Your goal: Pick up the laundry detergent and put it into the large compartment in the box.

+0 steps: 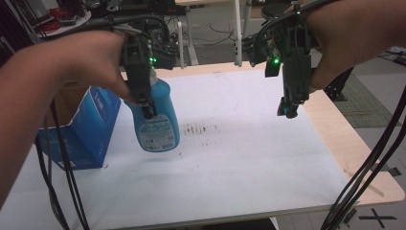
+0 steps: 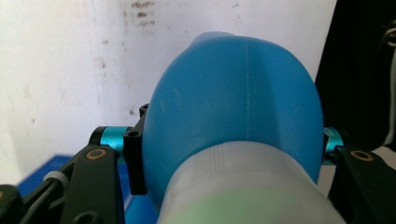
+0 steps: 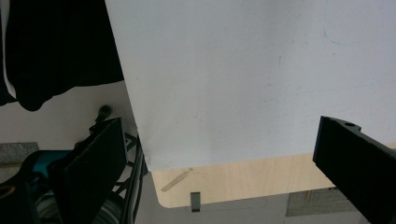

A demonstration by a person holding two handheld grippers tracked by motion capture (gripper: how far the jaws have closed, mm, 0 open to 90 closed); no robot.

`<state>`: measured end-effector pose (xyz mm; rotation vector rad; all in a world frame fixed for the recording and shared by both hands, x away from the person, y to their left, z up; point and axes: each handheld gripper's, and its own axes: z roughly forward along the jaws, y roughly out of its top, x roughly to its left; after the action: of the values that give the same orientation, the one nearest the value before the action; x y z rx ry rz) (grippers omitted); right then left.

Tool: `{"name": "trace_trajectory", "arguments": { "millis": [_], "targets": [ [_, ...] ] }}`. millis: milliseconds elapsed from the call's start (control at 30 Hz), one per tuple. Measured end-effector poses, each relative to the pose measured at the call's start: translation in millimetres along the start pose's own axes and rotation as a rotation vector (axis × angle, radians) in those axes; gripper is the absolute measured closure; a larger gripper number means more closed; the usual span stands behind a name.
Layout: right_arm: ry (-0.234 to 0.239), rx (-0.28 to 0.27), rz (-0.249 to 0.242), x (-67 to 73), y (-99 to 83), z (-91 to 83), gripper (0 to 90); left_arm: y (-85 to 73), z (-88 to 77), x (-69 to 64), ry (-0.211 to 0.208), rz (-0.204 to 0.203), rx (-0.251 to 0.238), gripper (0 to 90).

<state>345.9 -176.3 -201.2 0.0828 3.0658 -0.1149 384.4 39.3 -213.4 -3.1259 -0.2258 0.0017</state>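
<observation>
A blue plastic bottle [image 1: 158, 122] with a printed label hangs above the white table sheet [image 1: 239, 143], clear of the surface. My left gripper [image 1: 146, 103] is shut on its upper part, pointing down. In the left gripper view the bottle [image 2: 233, 102] bulges between both jaws, with its pale cap end at the bottom of the frame. My right gripper [image 1: 288, 109] hangs over the right side of the table, pointing down. Its jaws stand wide apart with nothing between them, and below them in the right gripper view lies the white sheet [image 3: 243, 70].
An open blue cardboard box [image 1: 86, 129] stands at the left edge of the table. Dark smudges [image 1: 201, 128] mark the sheet near the middle. Bare wood table edge [image 1: 344, 139] runs along the right. Black cables [image 1: 368, 167] trail at the right and left.
</observation>
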Motion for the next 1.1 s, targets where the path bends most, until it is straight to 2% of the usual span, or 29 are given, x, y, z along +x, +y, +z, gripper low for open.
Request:
{"name": "trace_trajectory", "arguments": {
  "millis": [167, 400, 633, 800, 967, 1100],
  "targets": [
    [-0.004, 0.006, -0.011, -0.6, 1.0, -0.6, 2.0, -13.6, -26.3, 2.5, 0.004, -0.081, 0.005, 38.5],
    [-0.005, 0.005, -0.021, 0.8, 7.2, 0.0, 2.0, -32.1, -57.0, 8.8, 0.031, -0.194, 0.021, 38.5],
    [-0.002, 0.014, -0.033, 2.1, 11.2, 1.9, 2.0, -58.5, -84.5, 17.0, 0.041, -0.350, -0.015, 38.5],
    [-0.004, 0.013, -0.035, 2.2, 13.8, 0.4, 2.0, -76.7, -95.5, 23.9, 0.045, -0.450, -0.018, 38.5],
    [0.001, 0.018, -0.034, 1.8, 14.2, 1.9, 2.0, -95.9, -100.6, 30.0, 0.032, -0.537, -0.001, 38.5],
    [0.000, 0.013, -0.031, 0.6, 13.9, 2.7, 2.0, -111.4, -106.0, 33.8, 0.035, -0.587, 0.003, 38.5]
  ]
}}
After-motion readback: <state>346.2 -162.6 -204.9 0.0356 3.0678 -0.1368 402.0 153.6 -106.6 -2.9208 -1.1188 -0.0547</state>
